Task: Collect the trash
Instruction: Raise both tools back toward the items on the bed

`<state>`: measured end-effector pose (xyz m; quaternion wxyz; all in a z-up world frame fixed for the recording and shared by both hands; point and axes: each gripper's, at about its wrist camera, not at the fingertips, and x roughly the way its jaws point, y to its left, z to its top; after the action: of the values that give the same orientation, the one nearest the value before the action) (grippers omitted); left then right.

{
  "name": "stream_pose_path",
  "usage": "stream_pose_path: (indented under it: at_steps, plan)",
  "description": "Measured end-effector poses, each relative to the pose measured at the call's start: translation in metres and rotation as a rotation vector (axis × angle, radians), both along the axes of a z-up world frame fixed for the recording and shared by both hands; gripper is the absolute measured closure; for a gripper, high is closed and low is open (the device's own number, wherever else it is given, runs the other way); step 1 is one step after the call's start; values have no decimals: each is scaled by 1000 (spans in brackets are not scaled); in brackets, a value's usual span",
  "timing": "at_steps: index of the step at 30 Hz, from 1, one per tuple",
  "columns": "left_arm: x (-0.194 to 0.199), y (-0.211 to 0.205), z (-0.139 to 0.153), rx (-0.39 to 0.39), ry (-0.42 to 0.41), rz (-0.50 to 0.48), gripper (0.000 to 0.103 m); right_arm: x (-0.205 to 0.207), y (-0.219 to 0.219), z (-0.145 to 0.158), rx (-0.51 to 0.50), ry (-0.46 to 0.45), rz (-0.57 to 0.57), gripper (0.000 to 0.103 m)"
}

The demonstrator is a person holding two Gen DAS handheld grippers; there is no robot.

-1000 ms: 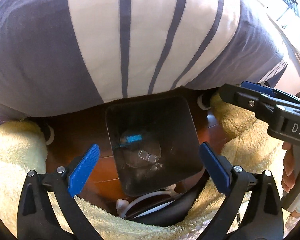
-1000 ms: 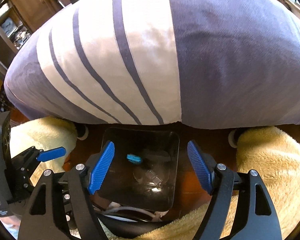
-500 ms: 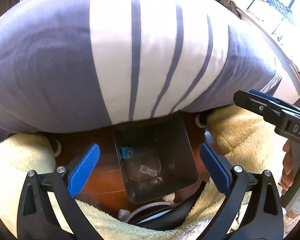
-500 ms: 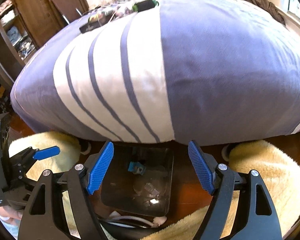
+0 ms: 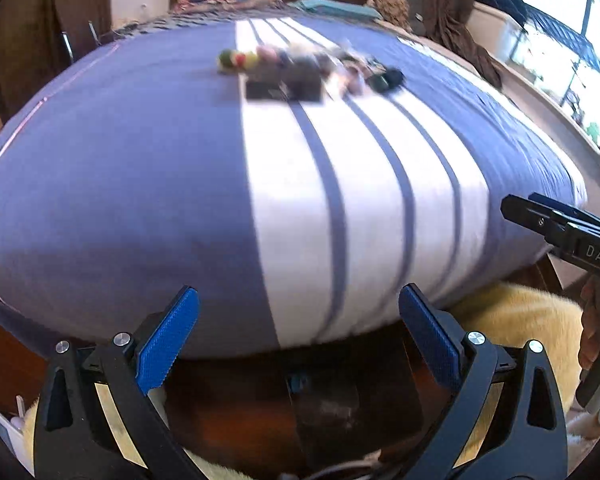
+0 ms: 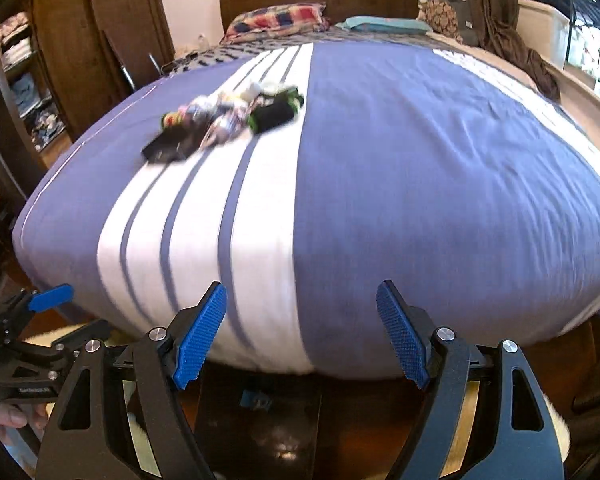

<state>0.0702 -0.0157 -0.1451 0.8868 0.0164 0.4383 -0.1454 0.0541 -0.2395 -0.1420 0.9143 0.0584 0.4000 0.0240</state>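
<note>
A blurred pile of small trash items (image 5: 300,70) lies far up on the bed's blue and white striped cover; in the right wrist view the trash pile (image 6: 228,118) sits at upper left. The dark bin (image 5: 324,408) stands on the floor below the bed's foot, with a blue scrap inside; the right wrist view shows the bin (image 6: 260,412) low between the fingers. My left gripper (image 5: 298,344) is open and empty above the bin. My right gripper (image 6: 302,338) is also open, nothing between its blue pads. Each gripper appears at the edge of the other's view.
The bed (image 6: 420,184) fills most of both views, with pillows (image 6: 276,20) and a wooden headboard at the far end. A cream fluffy rug (image 5: 512,320) lies on the wood floor beside the bin. Wooden shelves (image 6: 24,80) stand left, a window ledge right.
Both grippers have risen and tilted up from the bin. The bin has slid to the bottom of the views and the bed's top with the trash pile has come into sight.
</note>
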Motion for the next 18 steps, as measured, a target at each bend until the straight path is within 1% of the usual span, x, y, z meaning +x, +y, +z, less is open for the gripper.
stream_pose_path:
  at_steps: [5,8,14,18]
  plan:
    - [38,6,14,-12,-36,50,8,38,3,6,12,-14,11,25]
    - [60,4,21,-12,-50,64,8,60,4,5,9,-8,13,25]
    - [100,-11,26,3,-67,62,8,94,4,8,7,-10,14,25]
    - [120,-21,27,-2,-75,48,8,111,9,9,4,-12,30,25]
